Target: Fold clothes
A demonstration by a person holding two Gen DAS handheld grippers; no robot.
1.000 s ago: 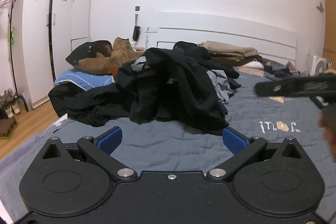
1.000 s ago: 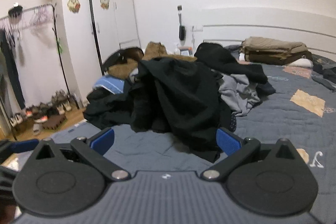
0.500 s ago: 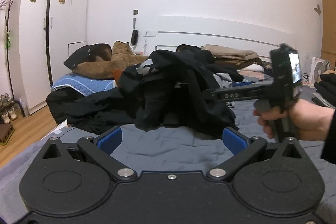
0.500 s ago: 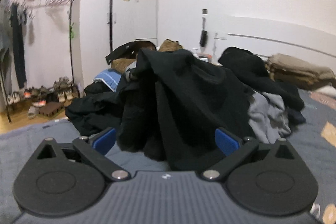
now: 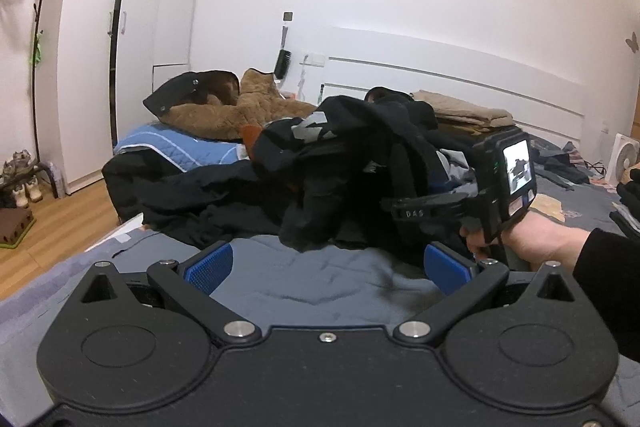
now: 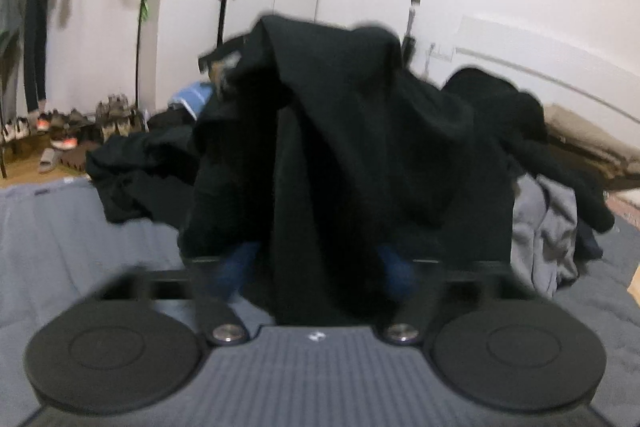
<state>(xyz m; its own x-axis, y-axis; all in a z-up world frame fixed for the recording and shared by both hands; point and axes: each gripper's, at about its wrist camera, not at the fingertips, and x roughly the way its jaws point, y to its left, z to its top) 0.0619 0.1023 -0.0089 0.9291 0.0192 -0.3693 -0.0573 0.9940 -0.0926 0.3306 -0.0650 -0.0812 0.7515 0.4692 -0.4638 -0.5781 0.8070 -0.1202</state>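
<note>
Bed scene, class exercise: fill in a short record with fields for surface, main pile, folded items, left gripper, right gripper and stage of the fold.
surface: grey quilt on the bed
main pile: black clothes heap, unfolded, with a grey garment at its right edge
folded items: tan stack by the white headboard
left gripper: open, above bare quilt, holding nothing
right gripper: blurred, pushed into a black garment; closure unclear
stage: no fold begun
</note>
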